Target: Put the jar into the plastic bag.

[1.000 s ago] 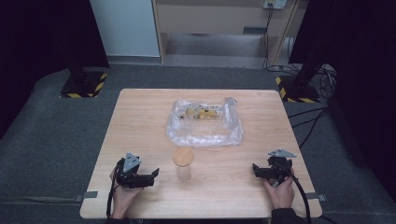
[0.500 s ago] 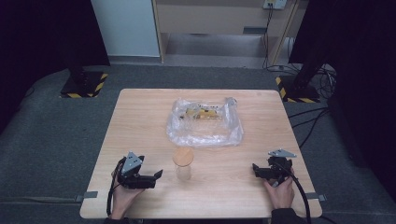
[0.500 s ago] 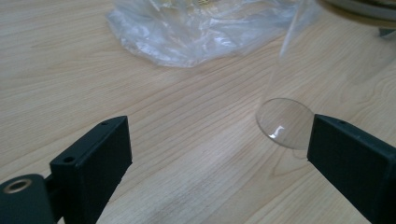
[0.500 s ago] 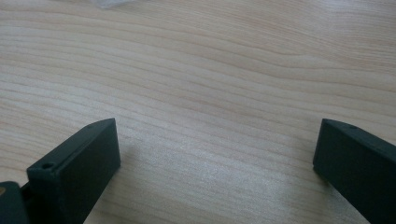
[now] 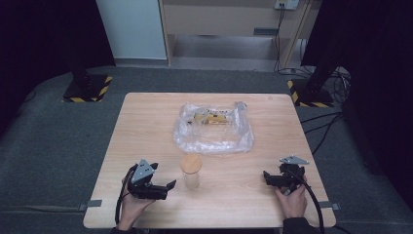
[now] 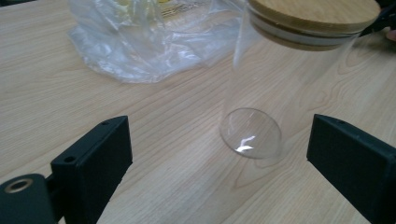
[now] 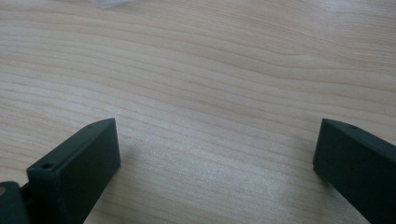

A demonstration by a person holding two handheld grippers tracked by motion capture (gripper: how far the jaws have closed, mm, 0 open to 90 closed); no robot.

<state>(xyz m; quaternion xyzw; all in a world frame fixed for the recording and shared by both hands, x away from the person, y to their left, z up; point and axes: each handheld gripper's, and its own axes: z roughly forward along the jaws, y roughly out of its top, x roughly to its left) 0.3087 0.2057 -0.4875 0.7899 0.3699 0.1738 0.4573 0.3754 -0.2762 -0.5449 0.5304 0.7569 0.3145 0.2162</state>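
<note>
The left gripper (image 5: 168, 185) lies low, jaws wide apart, pointing right at the glass jar (image 5: 191, 171). The right gripper (image 5: 267, 178) rests far right, jaws apart too.

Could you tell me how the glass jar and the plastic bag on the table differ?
The glass jar stands upright and rigid, while the plastic bag lies flat and crumpled. The jar is capped with a wooden lid and looks empty; the bag holds yellowish items. The jar sits nearer the left gripper. Both are transparent.

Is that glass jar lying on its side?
No, the glass jar stands upright on the table, its wooden lid on top.
</note>
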